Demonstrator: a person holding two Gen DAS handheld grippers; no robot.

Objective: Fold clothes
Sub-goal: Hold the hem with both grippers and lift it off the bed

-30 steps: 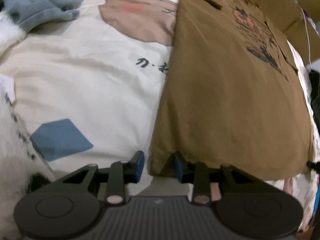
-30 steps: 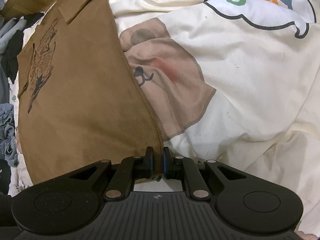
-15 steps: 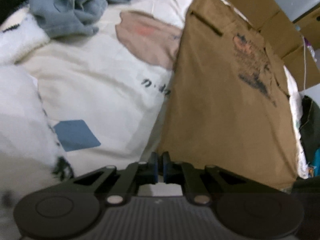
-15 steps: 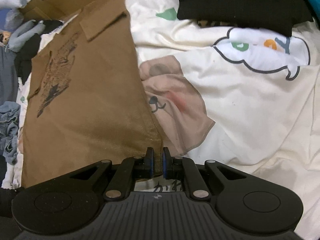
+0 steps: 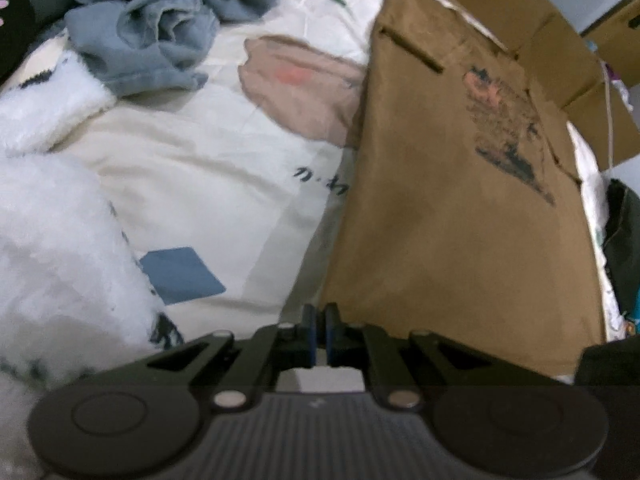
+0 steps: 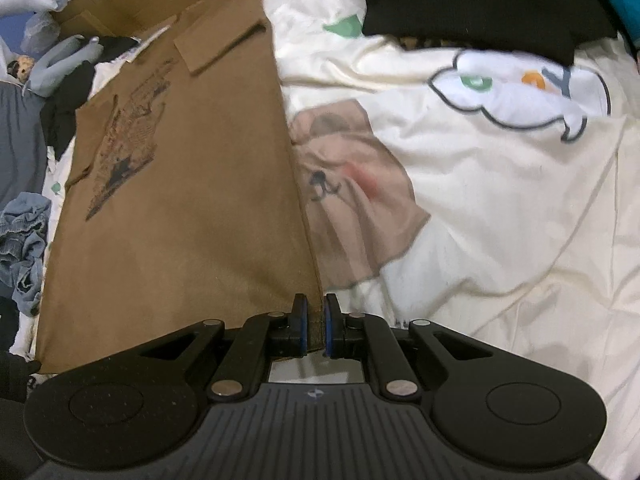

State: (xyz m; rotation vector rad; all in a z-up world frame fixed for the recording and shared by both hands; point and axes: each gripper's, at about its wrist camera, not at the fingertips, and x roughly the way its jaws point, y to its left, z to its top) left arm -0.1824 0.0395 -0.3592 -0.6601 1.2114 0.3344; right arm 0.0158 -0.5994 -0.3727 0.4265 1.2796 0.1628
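Observation:
A brown T-shirt (image 5: 452,200) with a dark chest print is stretched out above a cream printed bedsheet (image 5: 208,184), its sleeves folded in. My left gripper (image 5: 319,334) is shut on the shirt's bottom-left hem corner. My right gripper (image 6: 316,330) is shut on the other hem corner of the brown T-shirt (image 6: 180,200); the cloth shows between its blue pads. The hem end is lifted off the bed while the collar end lies far away.
A crumpled grey-blue garment (image 5: 160,36) and a white fluffy blanket (image 5: 52,216) lie to the left. Cardboard boxes (image 5: 560,52) stand beyond the shirt. A black folded garment (image 6: 480,0) lies at the far right, and more clothes (image 6: 24,248) are piled at the left.
My left gripper has shut on the hem corner. Both grippers have risen, lifting the hem end of the shirt off the bed.

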